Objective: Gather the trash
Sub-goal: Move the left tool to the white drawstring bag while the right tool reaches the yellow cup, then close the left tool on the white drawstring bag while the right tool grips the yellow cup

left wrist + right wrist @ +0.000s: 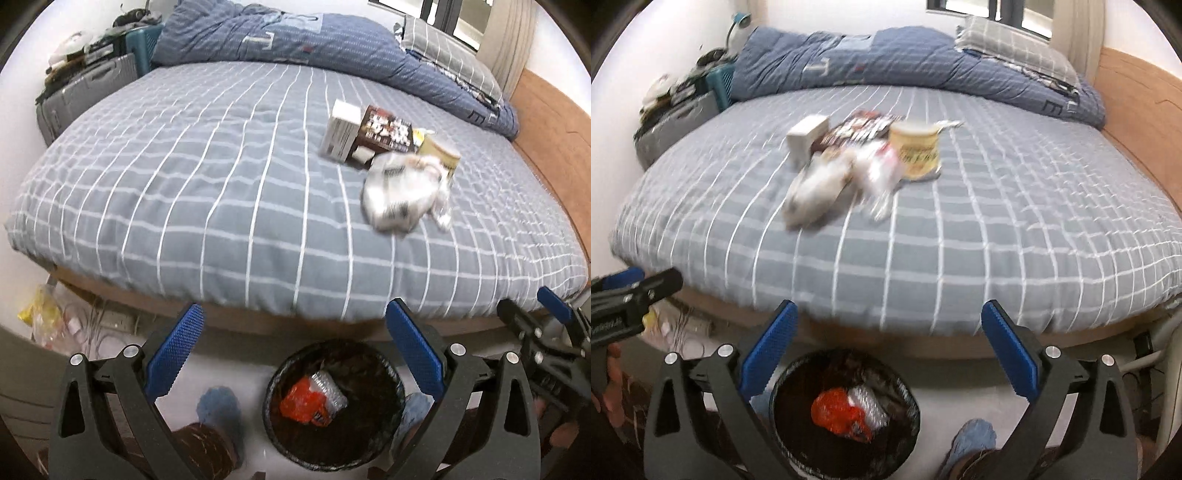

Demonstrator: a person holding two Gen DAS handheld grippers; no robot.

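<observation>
A pile of trash lies on the grey checked bed: a white carton [341, 131] [807, 138], a dark printed packet [388, 129] [862, 127], a yellow cup [439, 153] [916, 151] and crumpled white plastic wrappers [402, 192] [820, 188]. A black bin [334, 404] [846, 410] stands on the floor at the bed's foot, holding a red wrapper [301, 400] [836, 410] and clear plastic. My left gripper [293, 345] and my right gripper [890, 341] are both open and empty, above the bin and short of the bed edge.
The bed [221, 192] has a folded blue duvet [295, 40] and a pillow [1015, 48] at its far end. Suitcases [85, 96] stand at the left. A yellow bag and cables [48, 317] lie on the floor left of the bin. Blue slippers [218, 406] flank the bin.
</observation>
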